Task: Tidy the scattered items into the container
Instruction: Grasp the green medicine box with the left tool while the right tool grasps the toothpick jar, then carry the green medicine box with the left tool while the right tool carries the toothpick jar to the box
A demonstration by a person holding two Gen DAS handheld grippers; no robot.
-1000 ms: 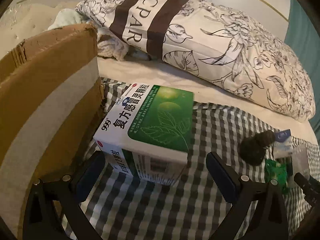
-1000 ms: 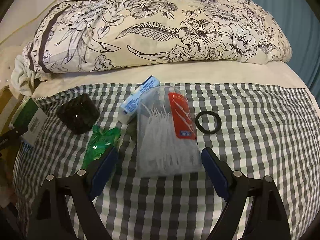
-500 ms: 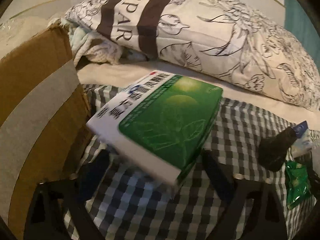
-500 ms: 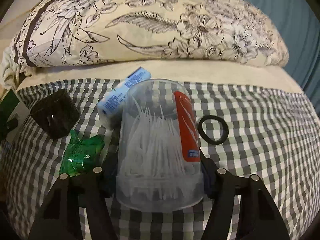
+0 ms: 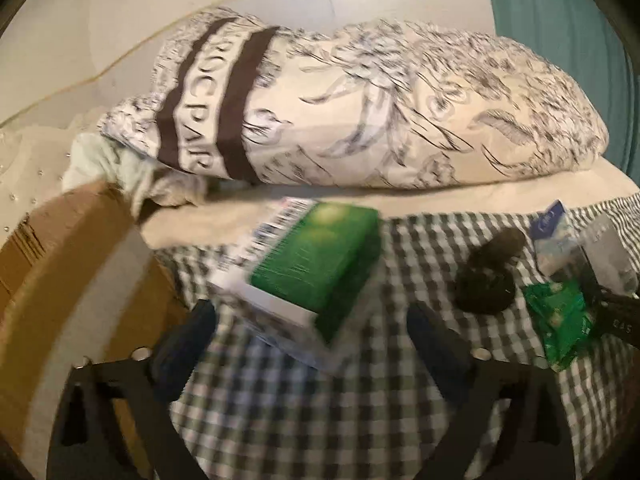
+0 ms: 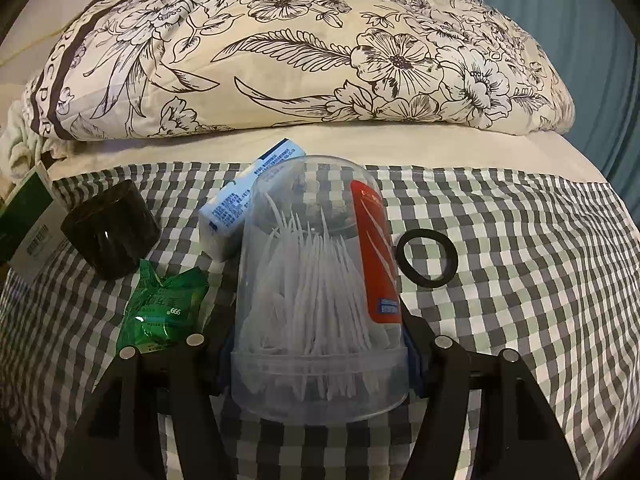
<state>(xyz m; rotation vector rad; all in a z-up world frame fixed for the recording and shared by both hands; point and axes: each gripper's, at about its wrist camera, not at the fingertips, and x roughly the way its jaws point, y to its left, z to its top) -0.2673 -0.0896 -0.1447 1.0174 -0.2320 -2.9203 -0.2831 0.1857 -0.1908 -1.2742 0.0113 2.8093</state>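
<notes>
A green-and-white medicine box [image 5: 304,272] lies tilted and blurred on the checked cloth beside the brown cardboard box [image 5: 60,280]. My left gripper [image 5: 310,320] stands wide around the medicine box's near corner; its jaws are opening and the pads [image 5: 188,344] are clear of it. A clear jar of white picks with a red label [image 6: 316,300] is between the pads of my right gripper [image 6: 318,352], which is shut on its base. That jar [image 5: 608,256] also shows at the right edge of the left wrist view.
On the checked cloth [image 6: 520,280] lie a black cylinder [image 6: 110,230], a green sachet [image 6: 164,304], a blue-and-white carton [image 6: 240,204] and a black ring [image 6: 427,258]. A flowered pillow [image 6: 300,48] runs along the back. A teal curtain [image 6: 592,20] hangs at the right.
The left jaws narrowed on the medicine box and tipped it up, then spread wide again as the view rolled. The right jaws closed on the clear jar and have held it still since.
</notes>
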